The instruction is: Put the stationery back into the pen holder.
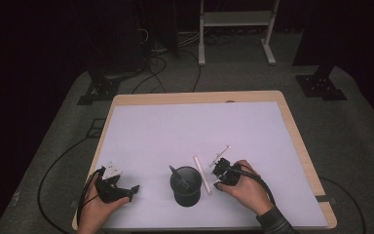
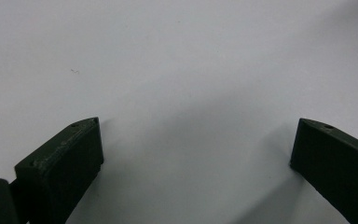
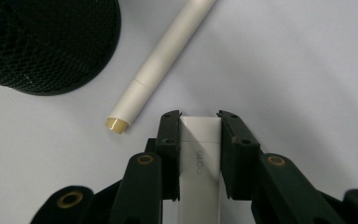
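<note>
The white flat object (image 3: 199,163) marked GLOO sits clamped between the right tool's (image 3: 199,122) jaws, beside a white pen (image 3: 161,67).

Lab: cables (image 1: 148,68), stand feet (image 1: 321,85).

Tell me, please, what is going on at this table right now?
A person works with a gripper in each hand. The right gripper is shut on a flat white item, beside a white pen lying next to a black mesh cup that already holds a dark pen. The left gripper rests open over bare table.
</note>
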`<state>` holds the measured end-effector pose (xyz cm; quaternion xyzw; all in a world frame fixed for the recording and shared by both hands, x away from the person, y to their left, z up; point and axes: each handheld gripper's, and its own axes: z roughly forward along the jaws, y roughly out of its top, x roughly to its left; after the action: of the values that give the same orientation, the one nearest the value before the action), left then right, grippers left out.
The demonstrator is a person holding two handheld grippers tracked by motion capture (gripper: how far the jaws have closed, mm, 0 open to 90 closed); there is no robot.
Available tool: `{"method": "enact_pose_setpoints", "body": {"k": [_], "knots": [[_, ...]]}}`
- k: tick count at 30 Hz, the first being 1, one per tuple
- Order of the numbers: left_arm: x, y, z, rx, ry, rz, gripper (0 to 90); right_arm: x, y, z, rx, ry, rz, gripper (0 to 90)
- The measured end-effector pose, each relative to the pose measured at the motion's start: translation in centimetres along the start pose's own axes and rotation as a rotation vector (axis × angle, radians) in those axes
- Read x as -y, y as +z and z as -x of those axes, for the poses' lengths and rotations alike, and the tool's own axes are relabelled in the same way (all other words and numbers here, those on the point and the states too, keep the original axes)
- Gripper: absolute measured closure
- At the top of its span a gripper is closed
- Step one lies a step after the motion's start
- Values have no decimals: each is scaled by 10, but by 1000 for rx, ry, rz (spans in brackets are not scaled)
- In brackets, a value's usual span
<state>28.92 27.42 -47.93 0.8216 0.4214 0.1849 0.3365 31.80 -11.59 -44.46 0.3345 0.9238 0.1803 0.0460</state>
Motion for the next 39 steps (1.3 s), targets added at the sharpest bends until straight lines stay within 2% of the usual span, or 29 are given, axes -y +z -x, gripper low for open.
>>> {"method": "enact_pose_setpoints", "body": {"k": [6, 23, 34, 39], "knots": [[0, 0, 0, 0, 0, -1, 14, 2, -2, 5, -33, 10, 24, 705], [0, 0, 0, 1, -1, -1, 14, 12, -27, 23, -134, 68, 193, 705], [0, 0, 0, 1, 0, -1, 14, 15, -40, 28, -155, 92, 308, 705], [0, 0, 0, 1, 0, -1, 14, 15, -47, 29, -163, 79, 369, 705]]}}
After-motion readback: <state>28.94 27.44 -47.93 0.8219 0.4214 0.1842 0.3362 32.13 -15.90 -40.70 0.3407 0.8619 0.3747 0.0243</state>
